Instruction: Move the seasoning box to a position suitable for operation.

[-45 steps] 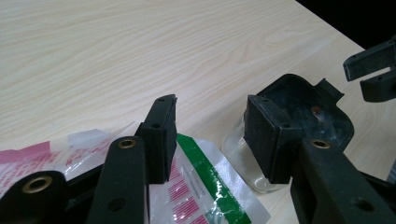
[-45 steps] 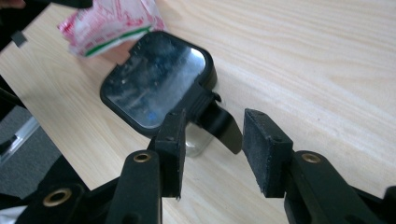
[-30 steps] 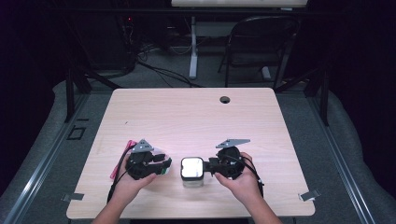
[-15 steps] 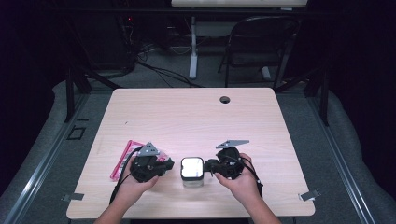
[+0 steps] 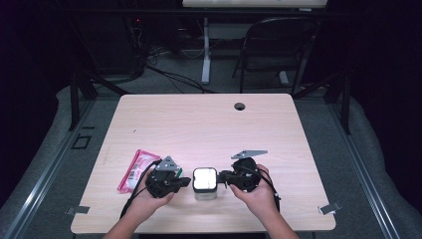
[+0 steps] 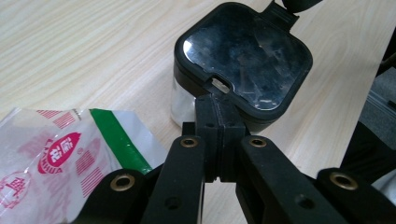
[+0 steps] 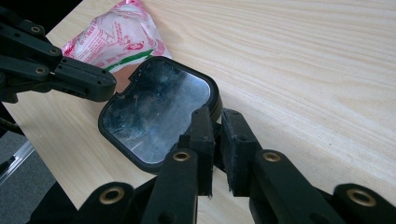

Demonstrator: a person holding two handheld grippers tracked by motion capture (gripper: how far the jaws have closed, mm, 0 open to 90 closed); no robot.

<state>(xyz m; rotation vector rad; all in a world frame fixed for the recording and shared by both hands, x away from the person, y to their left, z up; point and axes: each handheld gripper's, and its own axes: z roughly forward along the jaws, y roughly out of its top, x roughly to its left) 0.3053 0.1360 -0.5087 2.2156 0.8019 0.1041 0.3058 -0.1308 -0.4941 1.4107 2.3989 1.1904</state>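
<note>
A small clear container [image 5: 205,183] with a black, glossy square lid [image 6: 243,60] is standing near the front edge of the wooden tabletop [image 5: 209,129], between the person's two hands. The left gripper [image 5: 185,181] is sitting just to the container's left, and in the left gripper view its jaws are pressing flat against each other with nothing between them, their tips [image 6: 218,116] touching the lid's edge at a small notch. The right gripper [image 5: 222,176] is reaching in from the container's right. Its jaws have just been closing; in the right gripper view [image 7: 218,135] they are standing narrow, a thin slit remaining between the pads, right at the lid's rim. Whether they are pinching a tab or edge of the lid cannot be told from these pictures. The same view is showing the left gripper's closed tip resting on the far corner of the lid. A pink, white and green snack packet [image 5: 137,169] is lying flat on the tabletop just to the left of the left hand [image 5: 149,199], and its printed edge is showing beside the left gripper's jaws [image 6: 60,154].
</note>
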